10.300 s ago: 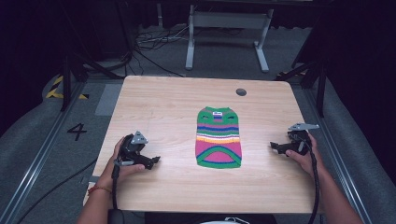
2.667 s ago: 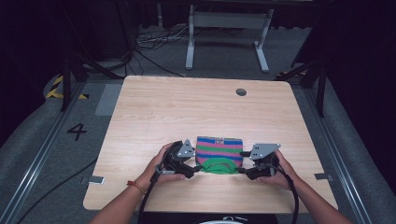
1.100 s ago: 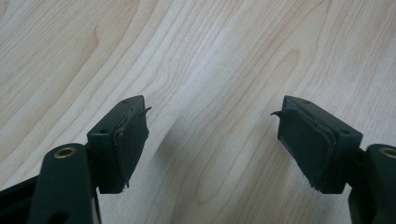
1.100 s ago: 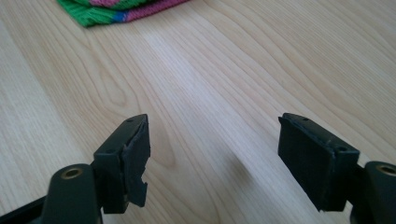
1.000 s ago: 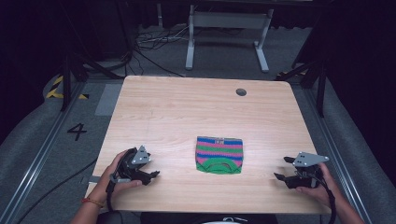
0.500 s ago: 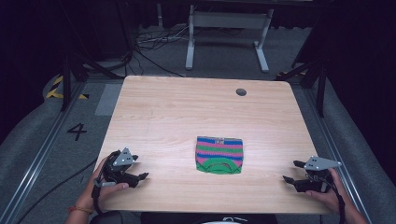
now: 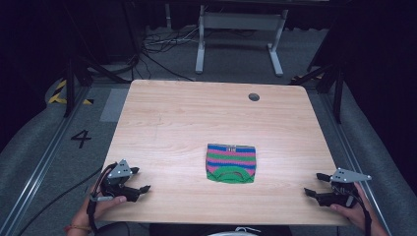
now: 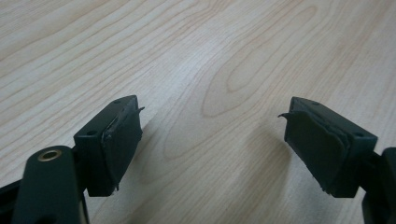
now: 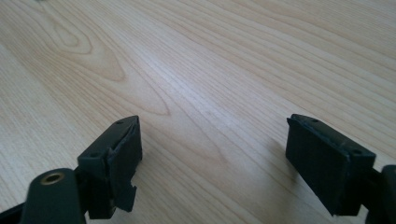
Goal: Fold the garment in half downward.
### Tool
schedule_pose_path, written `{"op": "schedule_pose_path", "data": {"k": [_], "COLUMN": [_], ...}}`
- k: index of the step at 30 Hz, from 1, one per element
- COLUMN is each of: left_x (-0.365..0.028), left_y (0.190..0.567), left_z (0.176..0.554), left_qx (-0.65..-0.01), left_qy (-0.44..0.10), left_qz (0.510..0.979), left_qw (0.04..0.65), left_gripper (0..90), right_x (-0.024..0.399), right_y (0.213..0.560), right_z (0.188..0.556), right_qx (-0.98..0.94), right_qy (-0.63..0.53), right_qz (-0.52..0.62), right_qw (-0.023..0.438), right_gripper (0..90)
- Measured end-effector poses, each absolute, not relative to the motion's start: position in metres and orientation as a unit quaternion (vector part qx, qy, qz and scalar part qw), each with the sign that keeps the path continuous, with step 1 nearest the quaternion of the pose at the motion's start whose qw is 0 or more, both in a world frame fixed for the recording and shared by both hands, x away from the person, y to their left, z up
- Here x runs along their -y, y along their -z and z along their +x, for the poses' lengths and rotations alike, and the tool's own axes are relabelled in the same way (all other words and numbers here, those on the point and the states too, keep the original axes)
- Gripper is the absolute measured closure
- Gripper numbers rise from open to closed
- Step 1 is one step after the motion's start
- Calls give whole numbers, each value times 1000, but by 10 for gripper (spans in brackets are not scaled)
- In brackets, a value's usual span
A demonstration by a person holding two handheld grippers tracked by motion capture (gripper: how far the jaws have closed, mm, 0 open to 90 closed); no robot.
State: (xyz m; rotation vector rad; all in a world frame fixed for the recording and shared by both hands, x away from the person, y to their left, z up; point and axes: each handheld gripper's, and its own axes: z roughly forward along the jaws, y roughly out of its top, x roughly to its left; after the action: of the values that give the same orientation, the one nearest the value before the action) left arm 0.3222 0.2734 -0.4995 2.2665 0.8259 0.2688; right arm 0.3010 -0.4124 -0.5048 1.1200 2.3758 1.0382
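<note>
Fold done, both hands drawn off to the lower corners.

Striped knit garment [image 7: 230, 162] lies folded in half, lower centre of the frame, on the wooden table [image 7: 187, 113], well apart from either claw. Left gripper [image 7: 139, 189] lower left, right gripper [image 7: 314, 185] lower right; on each the jaws have just been opening and stand wide, nothing between them but bare wood. Reads as the release-and-retreat step. Any further fold would call for reaching back in to the cloth's edges.
</note>
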Motion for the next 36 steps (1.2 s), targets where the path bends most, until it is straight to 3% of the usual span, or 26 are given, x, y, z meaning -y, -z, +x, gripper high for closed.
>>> {"op": "schedule_pose_path", "data": {"k": [36], "left_x": [-270], "left_y": [500], "left_z": [320], "left_qx": [-341], "left_qy": [-114], "left_qz": [870], "left_qw": [338], "left_gripper": [123], "right_x": [414], "right_y": [505], "right_z": [301], "right_qx": [-831], "right_qy": [-360], "right_qz": [396], "right_qw": [156], "right_gripper": [160]}}
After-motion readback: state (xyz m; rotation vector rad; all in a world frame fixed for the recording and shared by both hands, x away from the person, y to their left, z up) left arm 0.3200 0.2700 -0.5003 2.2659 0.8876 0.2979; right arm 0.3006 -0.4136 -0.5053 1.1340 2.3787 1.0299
